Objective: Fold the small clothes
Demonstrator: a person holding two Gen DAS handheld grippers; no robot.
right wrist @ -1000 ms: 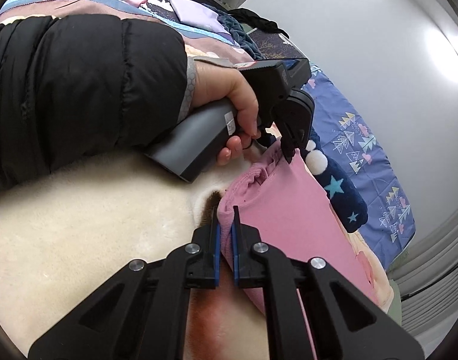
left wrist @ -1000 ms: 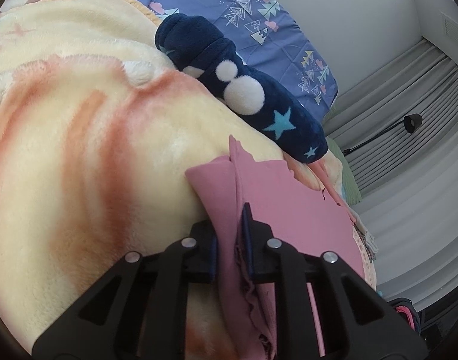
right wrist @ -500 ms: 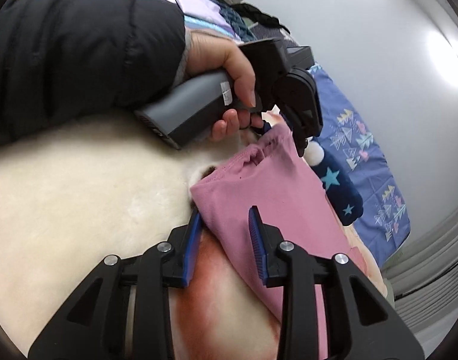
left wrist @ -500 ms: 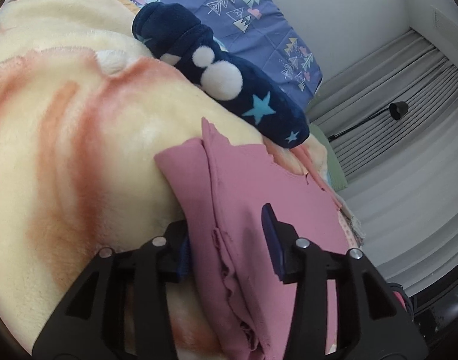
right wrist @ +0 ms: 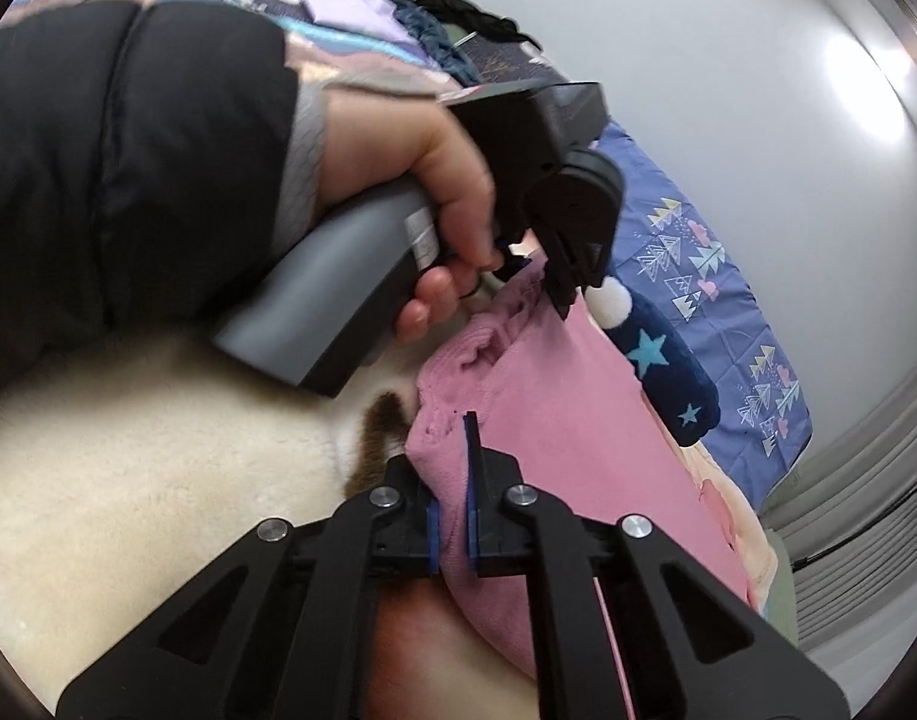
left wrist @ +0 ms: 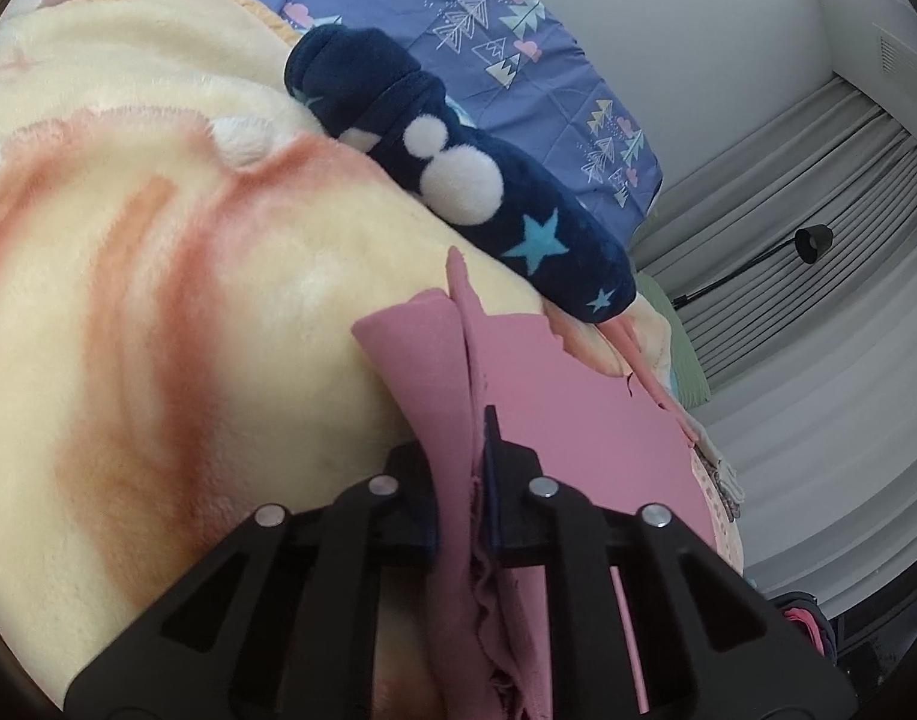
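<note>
The pink garment (left wrist: 554,396) lies on the cream fleece blanket (left wrist: 176,300), which carries orange-red stripes. Its long axis runs from its gathered edge, nearest both cameras, away toward the far edge of the bed; in the right wrist view the gathered edge (right wrist: 476,354) is at the near left and the flat body extends to the lower right. The left gripper (left wrist: 461,480) is closed on that gathered edge, with a raised fold of pink fabric pinched between its jaws. The right gripper (right wrist: 452,516) is likewise closed on the same edge at a neighbouring point, with fabric filling the narrow gap between its blue-padded jaws. In the right wrist view the left gripper (right wrist: 557,300) is seen from outside, held by the person's left hand (right wrist: 422,198) in a black sleeve; its jaws meet the garment edge, but the contact point is partly hidden by the hand and tool body. A navy plush sock (left wrist: 458,180) with white pompoms and blue stars lies just beyond the garment, on the blanket. Behind it is a blue sheet (left wrist: 518,60) printed with trees. The garment's far end is hard to make out in either view, and its near portion is covered by the gripper bodies. A black lamp (left wrist: 809,240) stands against the grey curtain (left wrist: 818,192).
</note>
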